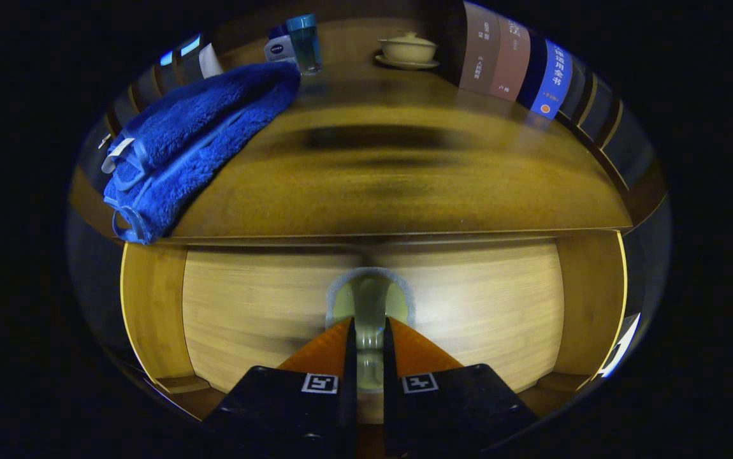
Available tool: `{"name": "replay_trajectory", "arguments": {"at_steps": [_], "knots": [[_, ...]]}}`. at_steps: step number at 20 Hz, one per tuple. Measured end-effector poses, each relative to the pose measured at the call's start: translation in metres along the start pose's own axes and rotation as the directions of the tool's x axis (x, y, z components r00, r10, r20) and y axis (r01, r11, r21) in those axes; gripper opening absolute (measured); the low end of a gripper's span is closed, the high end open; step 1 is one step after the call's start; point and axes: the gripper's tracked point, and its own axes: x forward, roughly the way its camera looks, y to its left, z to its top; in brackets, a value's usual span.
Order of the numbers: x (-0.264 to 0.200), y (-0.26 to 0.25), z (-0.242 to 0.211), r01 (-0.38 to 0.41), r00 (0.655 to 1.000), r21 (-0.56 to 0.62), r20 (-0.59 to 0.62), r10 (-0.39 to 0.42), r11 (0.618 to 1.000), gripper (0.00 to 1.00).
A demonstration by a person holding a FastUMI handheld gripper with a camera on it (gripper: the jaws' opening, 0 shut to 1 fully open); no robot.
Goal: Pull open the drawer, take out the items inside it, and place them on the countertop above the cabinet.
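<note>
In the gripper view the hand-held gripper (370, 331) is clamped with both fingers on the pale knob (370, 299) of the closed drawer (468, 306), under the table (405, 185) carrying a blue towel (194, 140), a lidded cup (408, 48) and books (513, 60).

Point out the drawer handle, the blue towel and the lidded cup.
drawer handle (370, 299): gripper view, on its stem between the gripper (370, 328) fingers.
blue towel (201, 137): gripper view, middle of the folded cloth.
lidded cup (408, 48): gripper view, on its bowl wall.
</note>
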Motion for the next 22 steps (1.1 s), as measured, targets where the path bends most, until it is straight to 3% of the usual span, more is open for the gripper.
{"name": "replay_trajectory", "arguments": {"at_steps": [7, 13, 19, 22], "knots": [[-0.005, 0.003, 0.003, -0.036, 0.999, 0.014, 0.034, 0.036, 0.999, 0.21], [-0.052, 0.001, 0.007, -0.054, 0.987, 0.031, 0.153, 0.049, 0.998, 0.22], [-0.133, 0.008, 0.043, -0.08, 0.932, 0.011, 0.356, 0.071, 0.997, 0.21], [-0.149, 0.011, 0.077, -0.084, 0.904, 0.0, 0.421, 0.076, 0.996, 0.21]]}}
